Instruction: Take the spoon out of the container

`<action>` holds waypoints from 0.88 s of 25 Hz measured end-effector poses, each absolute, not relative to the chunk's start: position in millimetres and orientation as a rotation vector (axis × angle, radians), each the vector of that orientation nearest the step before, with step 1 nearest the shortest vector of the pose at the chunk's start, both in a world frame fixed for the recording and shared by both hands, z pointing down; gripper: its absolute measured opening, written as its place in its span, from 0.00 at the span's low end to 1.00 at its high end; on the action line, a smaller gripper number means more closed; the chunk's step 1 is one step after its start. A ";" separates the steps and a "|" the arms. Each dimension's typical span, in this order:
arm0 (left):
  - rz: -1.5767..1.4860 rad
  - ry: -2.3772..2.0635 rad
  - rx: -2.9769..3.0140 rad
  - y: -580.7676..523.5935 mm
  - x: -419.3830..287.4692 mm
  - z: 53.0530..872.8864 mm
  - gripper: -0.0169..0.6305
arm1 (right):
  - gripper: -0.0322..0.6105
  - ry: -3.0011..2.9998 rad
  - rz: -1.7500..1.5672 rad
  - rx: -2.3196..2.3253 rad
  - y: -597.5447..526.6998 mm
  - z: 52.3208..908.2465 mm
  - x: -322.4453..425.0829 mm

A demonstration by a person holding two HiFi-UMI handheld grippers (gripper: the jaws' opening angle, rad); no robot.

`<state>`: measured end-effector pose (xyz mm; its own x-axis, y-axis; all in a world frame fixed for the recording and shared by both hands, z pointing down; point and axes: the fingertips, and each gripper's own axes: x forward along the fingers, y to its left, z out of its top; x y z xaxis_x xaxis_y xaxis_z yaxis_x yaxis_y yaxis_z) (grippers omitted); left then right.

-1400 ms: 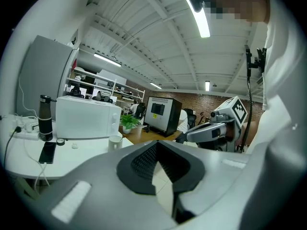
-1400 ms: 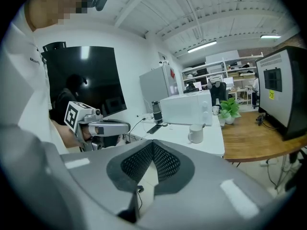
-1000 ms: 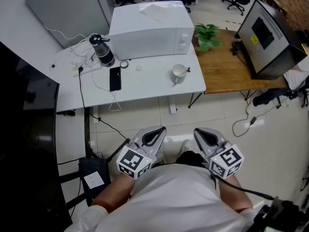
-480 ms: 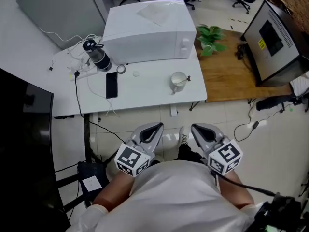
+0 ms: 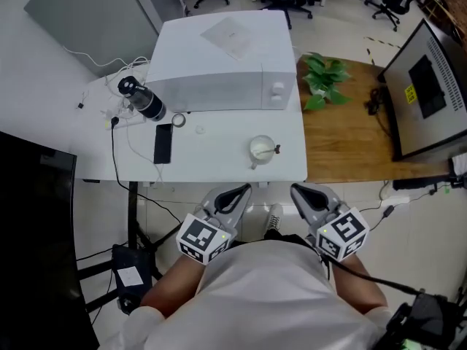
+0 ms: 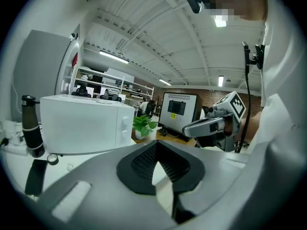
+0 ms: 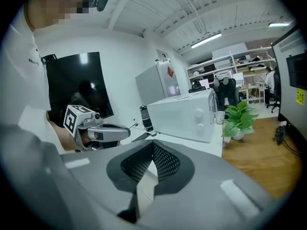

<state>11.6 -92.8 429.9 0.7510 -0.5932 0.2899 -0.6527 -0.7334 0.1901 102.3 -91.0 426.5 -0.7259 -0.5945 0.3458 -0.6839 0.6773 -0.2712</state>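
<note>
A white cup (image 5: pixel 260 149) stands near the front edge of the white table (image 5: pixel 211 162), with a spoon (image 5: pixel 272 150) resting in it and its handle sticking out to the right. Both grippers are held low by the person's chest, on the near side of the table's edge and apart from the cup. The left gripper (image 5: pixel 235 194) is shut with nothing in it, its meshed pads (image 6: pixel 144 159) meeting at the tip. The right gripper (image 5: pixel 303 193) is likewise shut and empty. Each gripper shows in the other's view: the right gripper (image 6: pixel 207 126) and the left gripper (image 7: pixel 103 131).
A white microwave (image 5: pixel 219 57) fills the back of the table. A dark bottle (image 5: pixel 139 99), a black phone (image 5: pixel 162 143) and cables lie at its left. To the right are a wooden table (image 5: pixel 350 141), a potted plant (image 5: pixel 325 79) and a dark screen (image 5: pixel 427 90).
The table and the cup have come closer to the grippers in the head view. Both grippers stay shut and side by side by the chest.
</note>
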 end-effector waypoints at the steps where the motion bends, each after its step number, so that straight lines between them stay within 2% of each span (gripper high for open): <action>1: 0.307 -0.987 2.666 -99.2 15.1 429.7 0.03 | 0.06 -2.666 0.568 1.014 -98.0 427.0 106.5; 10: 0.317 -1.135 2.611 -138.2 19.5 430.8 0.03 | 0.06 -2.687 0.565 0.855 -139.5 438.7 115.6; 22: 0.336 -1.011 2.616 -170.7 0.9 441.0 0.03 | 0.06 -2.622 0.636 0.941 -164.2 450.2 93.5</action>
<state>0.9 -170.7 441.0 0.7224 -0.6096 0.3266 -0.6837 -0.7003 0.2052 93.5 -164.2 450.2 -0.7475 -0.5300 0.4005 -0.6545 0.6905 -0.3078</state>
